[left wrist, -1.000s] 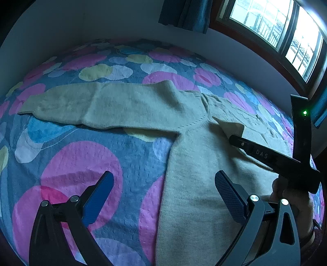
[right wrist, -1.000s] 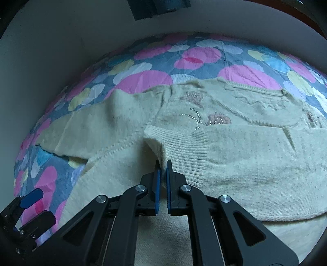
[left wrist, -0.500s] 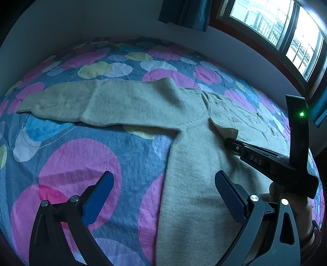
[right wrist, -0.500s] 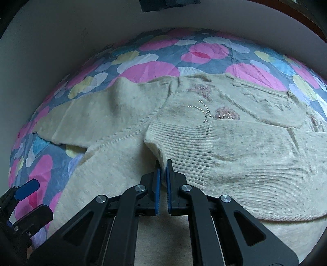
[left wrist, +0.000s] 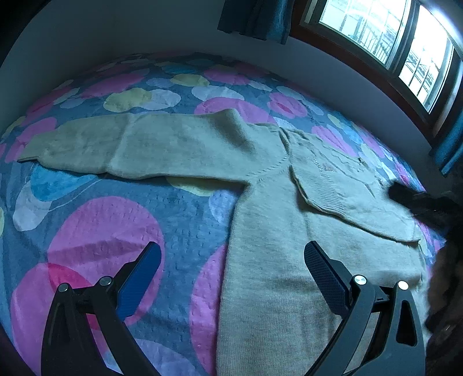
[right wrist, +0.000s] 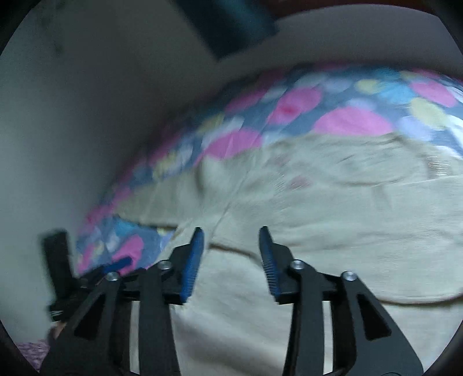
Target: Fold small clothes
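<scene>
A small cream knit sweater lies flat on the bed. Its left sleeve stretches out to the left. Its right sleeve lies folded across the chest, cuff toward the middle. My left gripper is open and empty, hovering over the sweater's lower left edge. My right gripper is open and empty above the sweater body, just short of the folded sleeve's cuff; this view is motion-blurred. The right gripper shows as a dark blur at the right edge of the left wrist view.
The bed has a blue cover with pink, yellow and white blobs. A grey wall runs behind it, with a window and teal curtains at the upper right. The left gripper shows at the lower left of the right wrist view.
My right gripper has opened, let go of the sleeve cuff and pulled back to the right. The folded sleeve now rests on the chest. The left gripper has stayed open in place.
</scene>
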### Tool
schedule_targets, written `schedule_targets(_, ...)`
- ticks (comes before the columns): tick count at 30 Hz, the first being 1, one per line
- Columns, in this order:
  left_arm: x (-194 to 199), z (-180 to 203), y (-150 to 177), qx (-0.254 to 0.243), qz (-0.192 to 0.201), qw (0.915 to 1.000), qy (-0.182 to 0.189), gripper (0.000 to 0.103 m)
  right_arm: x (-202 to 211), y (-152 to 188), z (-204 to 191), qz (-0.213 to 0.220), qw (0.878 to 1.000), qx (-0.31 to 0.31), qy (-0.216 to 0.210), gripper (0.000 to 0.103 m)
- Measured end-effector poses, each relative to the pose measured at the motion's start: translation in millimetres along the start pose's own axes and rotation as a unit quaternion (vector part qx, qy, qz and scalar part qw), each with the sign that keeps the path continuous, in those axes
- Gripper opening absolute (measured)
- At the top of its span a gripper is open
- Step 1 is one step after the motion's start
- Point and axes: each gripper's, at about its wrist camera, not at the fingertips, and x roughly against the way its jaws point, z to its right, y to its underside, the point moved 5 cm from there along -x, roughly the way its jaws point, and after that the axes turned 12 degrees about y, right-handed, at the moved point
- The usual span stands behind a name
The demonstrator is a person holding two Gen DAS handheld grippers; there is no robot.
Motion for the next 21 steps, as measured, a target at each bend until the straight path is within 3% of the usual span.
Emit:
schedule_targets(3, -1.8, -2.3, -0.4, 0.002, 0.0, 1.0, 0.001, 0.099, 40.6, -15.5, 76.0, 0.041, 0.997, -0.055, 0.029, 0.045)
schedule_targets(5, -3.1, -5.2, -1.1, 0.005, -0.001, 1.0, 0.0, 0.099, 56.5, -21.0, 145.0, 0.057, 0.987, -0.121, 0.083, 0.045)
schedule_targets(8, -6.6, -9.8, -0.9, 0.008, -0.003, 0.9999, -0.005, 0.099, 54.4, -19.3, 232.4, 0.044, 0.967, -0.201, 0.15, 0.045)
schedule_targets(10, -9.2, -14.2, -0.2, 0.013, -0.006, 0.9998, -0.01, 0.099, 44.4, -17.3, 266.2, 0.027, 0.958, -0.221, 0.18, 0.045)
schedule_targets(16, -12.2, -22.9, 0.9, 0.02, -0.009, 0.9994, -0.025, 0.099, 7.0, -22.6, 296.8, -0.003, 0.956, -0.266, 0.12, 0.044)
schedule_targets(17, -12.4, -23.8, 0.8, 0.02, -0.01, 0.9994, -0.027, 0.099, 3.6, -24.3, 299.1, -0.007, 0.957, -0.265, 0.12, 0.039)
schedule_targets(18, -12.7, -24.5, 0.7, 0.019, -0.01, 0.9993, -0.029, 0.099, -0.4, -25.8, 301.4, -0.011, 0.957, -0.265, 0.12, 0.02)
schedule_targets(19, -12.9, -25.3, 0.6, 0.018, -0.011, 0.9993, -0.031, 0.099, -3.5, -25.9, 304.8, -0.015, 0.955, -0.267, 0.126, 0.01)
schedule_targets(21, -13.4, -27.0, -0.2, 0.019, -0.011, 0.9992, -0.035, 0.099, -5.3, -23.9, 318.1, -0.019, 0.949, -0.289, 0.128, 0.004)
